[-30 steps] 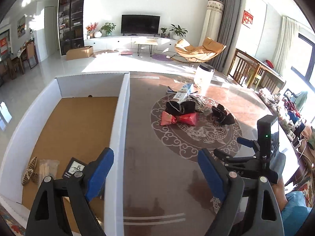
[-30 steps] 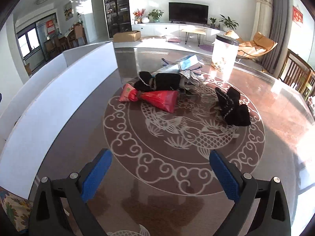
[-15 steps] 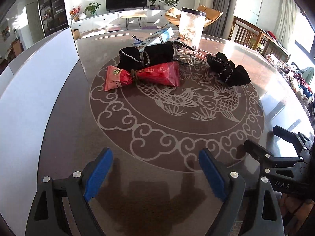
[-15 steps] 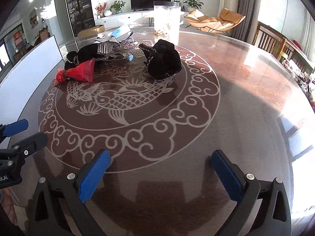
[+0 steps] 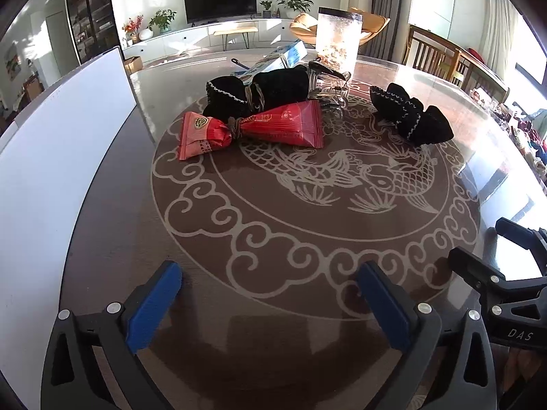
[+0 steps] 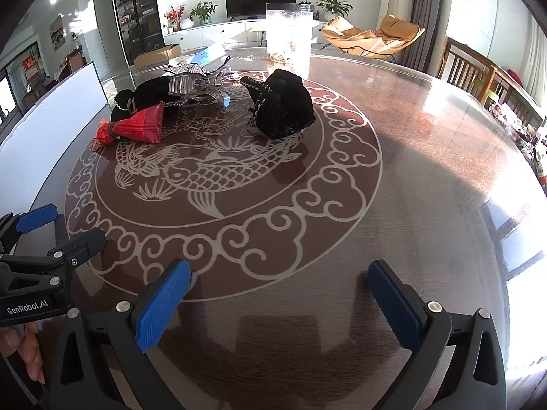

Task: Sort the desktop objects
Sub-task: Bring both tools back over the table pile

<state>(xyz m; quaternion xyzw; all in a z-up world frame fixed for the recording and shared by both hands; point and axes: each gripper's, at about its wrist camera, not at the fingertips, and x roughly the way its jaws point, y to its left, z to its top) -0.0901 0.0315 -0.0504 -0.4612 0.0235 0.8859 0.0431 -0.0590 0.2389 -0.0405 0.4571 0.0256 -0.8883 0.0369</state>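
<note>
A red snack packet (image 5: pixel 253 130) lies on the round patterned table (image 5: pixel 307 335), also in the right wrist view (image 6: pixel 135 128). Behind it is a black cloth pouch (image 5: pixel 259 94). A second black pouch (image 5: pixel 412 118) lies to the right and also shows in the right wrist view (image 6: pixel 283 104). A clear hair clip (image 5: pixel 328 87) and a blue-white box (image 5: pixel 277 59) lie further back. My left gripper (image 5: pixel 270 307) is open and empty, low over the table's near side. My right gripper (image 6: pixel 280 307) is open and empty beside it.
A white-walled box (image 5: pixel 51 157) stands along the left of the table. A clear jar (image 5: pixel 338 42) stands at the far edge, also in the right wrist view (image 6: pixel 289 32). Wooden chairs (image 5: pixel 441 58) stand at the right.
My left gripper swung from over the white box to the table and came closer to the objects. My right gripper moved right and now sits beside the left one. Both stayed open.
</note>
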